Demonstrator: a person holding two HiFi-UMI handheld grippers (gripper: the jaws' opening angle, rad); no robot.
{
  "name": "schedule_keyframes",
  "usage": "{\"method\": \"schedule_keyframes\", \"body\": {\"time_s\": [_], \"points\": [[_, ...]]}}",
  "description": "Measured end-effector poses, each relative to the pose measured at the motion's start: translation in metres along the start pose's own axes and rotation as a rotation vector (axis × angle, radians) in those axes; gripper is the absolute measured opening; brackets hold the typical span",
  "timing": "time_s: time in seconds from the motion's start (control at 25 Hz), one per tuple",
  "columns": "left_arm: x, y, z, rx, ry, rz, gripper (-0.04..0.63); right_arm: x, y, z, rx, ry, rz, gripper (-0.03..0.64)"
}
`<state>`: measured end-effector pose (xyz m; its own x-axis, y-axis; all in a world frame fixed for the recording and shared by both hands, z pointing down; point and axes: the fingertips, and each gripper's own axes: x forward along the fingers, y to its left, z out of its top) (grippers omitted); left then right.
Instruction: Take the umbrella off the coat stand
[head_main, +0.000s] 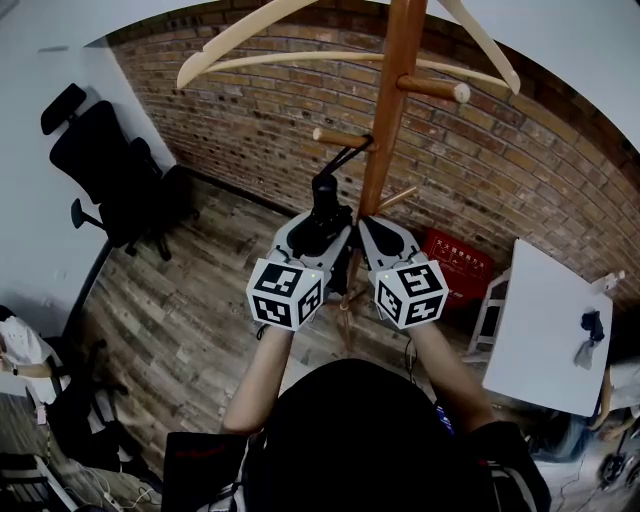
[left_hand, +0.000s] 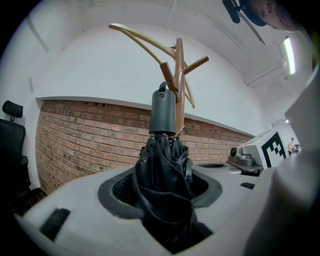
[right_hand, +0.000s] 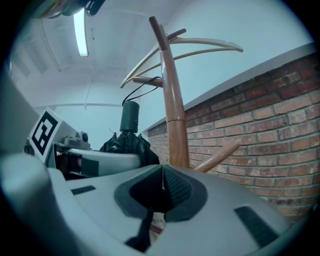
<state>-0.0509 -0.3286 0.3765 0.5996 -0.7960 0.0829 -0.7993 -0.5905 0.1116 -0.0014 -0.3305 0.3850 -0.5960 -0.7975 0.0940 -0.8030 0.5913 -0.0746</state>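
Observation:
A folded black umbrella (left_hand: 163, 172) stands upright between the jaws of my left gripper (left_hand: 162, 192), which is shut on its bunched fabric. Its dark handle (left_hand: 163, 112) points up, and the thin strap (right_hand: 145, 89) runs to a peg (head_main: 340, 138) of the wooden coat stand (head_main: 385, 120). In the head view the left gripper (head_main: 322, 228) sits just left of the stand's pole with the umbrella (head_main: 323, 200) in it. My right gripper (right_hand: 163, 181) is shut with nothing in it, right beside the pole (right_hand: 175, 115). Both grippers are side by side.
A brick wall (head_main: 250, 110) runs behind the stand. A black office chair (head_main: 110, 170) is at the left. A red box (head_main: 455, 262) and a white table (head_main: 545, 325) are at the right. A lower peg (right_hand: 217, 156) sticks out near the right gripper.

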Motion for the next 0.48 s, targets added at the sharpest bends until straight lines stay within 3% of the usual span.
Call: {"method": "schedule_keyframes", "body": {"time_s": [0.48], "points": [[-0.009,0.006,0.014,0.005,-0.028,0.017,0.238,0.007,0.018,0.016,0.009,-0.031,0.044,0.029]]}}
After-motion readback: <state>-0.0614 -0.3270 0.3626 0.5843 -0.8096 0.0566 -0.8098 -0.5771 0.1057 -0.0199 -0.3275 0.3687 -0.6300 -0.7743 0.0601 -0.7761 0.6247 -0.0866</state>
